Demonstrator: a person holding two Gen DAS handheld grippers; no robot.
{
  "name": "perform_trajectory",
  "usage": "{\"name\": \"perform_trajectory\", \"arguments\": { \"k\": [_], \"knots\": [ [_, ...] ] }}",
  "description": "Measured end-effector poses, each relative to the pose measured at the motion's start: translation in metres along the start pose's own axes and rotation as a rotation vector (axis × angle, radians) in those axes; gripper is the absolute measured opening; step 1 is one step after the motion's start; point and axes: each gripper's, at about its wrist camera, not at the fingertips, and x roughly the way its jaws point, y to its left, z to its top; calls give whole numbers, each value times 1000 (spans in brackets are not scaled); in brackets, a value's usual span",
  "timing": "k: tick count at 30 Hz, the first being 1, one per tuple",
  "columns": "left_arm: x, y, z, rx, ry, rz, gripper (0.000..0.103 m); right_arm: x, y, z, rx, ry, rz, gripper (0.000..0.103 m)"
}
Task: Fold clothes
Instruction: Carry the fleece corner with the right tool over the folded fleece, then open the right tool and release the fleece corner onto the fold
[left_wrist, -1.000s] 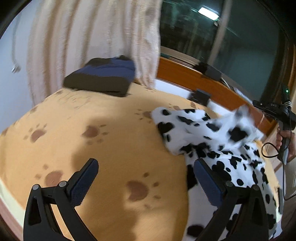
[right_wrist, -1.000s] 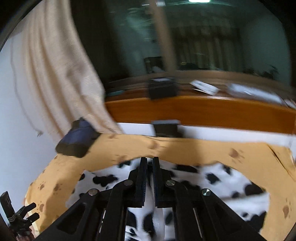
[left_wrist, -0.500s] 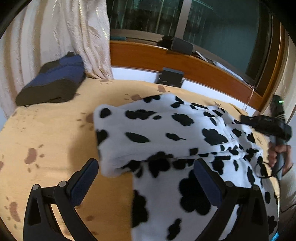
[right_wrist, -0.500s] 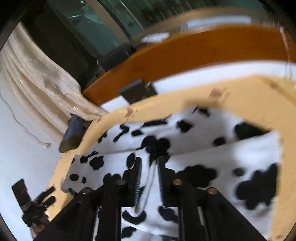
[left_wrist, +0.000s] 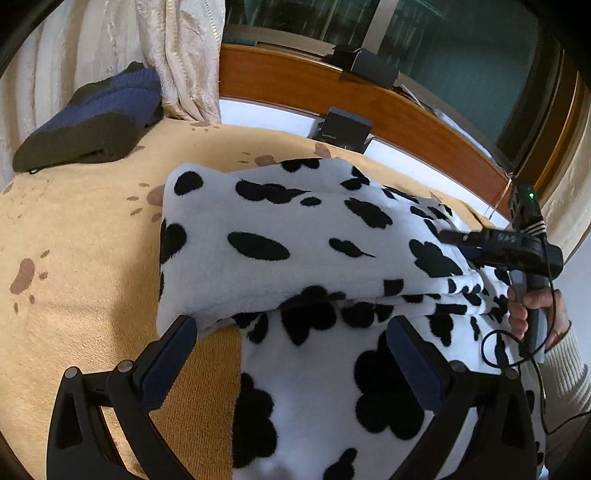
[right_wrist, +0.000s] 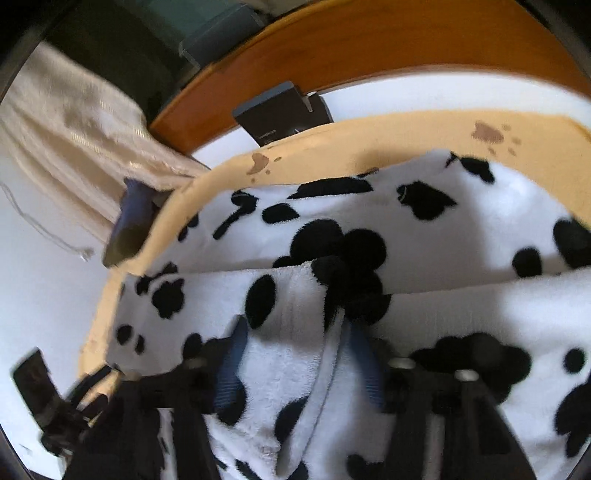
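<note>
A white fleece garment with black cow spots (left_wrist: 280, 236) lies on a tan paw-print blanket (left_wrist: 81, 229), its upper layer folded over the lower part. My left gripper (left_wrist: 291, 354) is open and empty, hovering over the garment's near fold edge. My right gripper (right_wrist: 295, 332) has its jaws spread part-way, with a fold of the same garment (right_wrist: 295, 369) lying between the blue pads; the view is blurred. The right gripper also shows in the left wrist view (left_wrist: 517, 247), held by a hand at the garment's right side.
A folded dark blue and black garment (left_wrist: 88, 122) lies at the blanket's far left by a cream curtain (left_wrist: 177, 55). A wooden headboard (left_wrist: 369, 99) runs along the back, with a small black box (left_wrist: 343, 129) in front of it.
The right gripper carried the garment's edge over, laying the upper layer across the lower part, and its jaws have spread apart. The left gripper moved in over the garment, still open.
</note>
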Motion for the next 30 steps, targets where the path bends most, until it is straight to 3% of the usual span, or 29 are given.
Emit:
{"name": "perform_trajectory", "arguments": {
  "k": [2,8,13,17,24,26,28,30],
  "knots": [
    [1,1,-1,0,2,2,103,-5,1,1,10,-8,17,12],
    [3,1,-2,2,6,2,103,-61,11,15,-13,-161,64,10],
    [5,4,-2,-17,12,19,103,-124,-16,15,17,-283,-32,10],
    [7,6,-2,-24,24,29,103,-148,-70,2,137,-297,-91,10],
    [14,5,-2,-11,55,74,103,-124,-134,-25,274,-193,-94,12],
    [14,11,-2,-36,59,87,103,-119,-142,-27,292,-188,-106,20],
    [11,21,2,-67,51,117,103,-119,-144,-30,286,-179,-141,47],
    [4,25,9,-66,17,169,103,-125,-139,-33,260,-197,-168,58]
  ]
}}
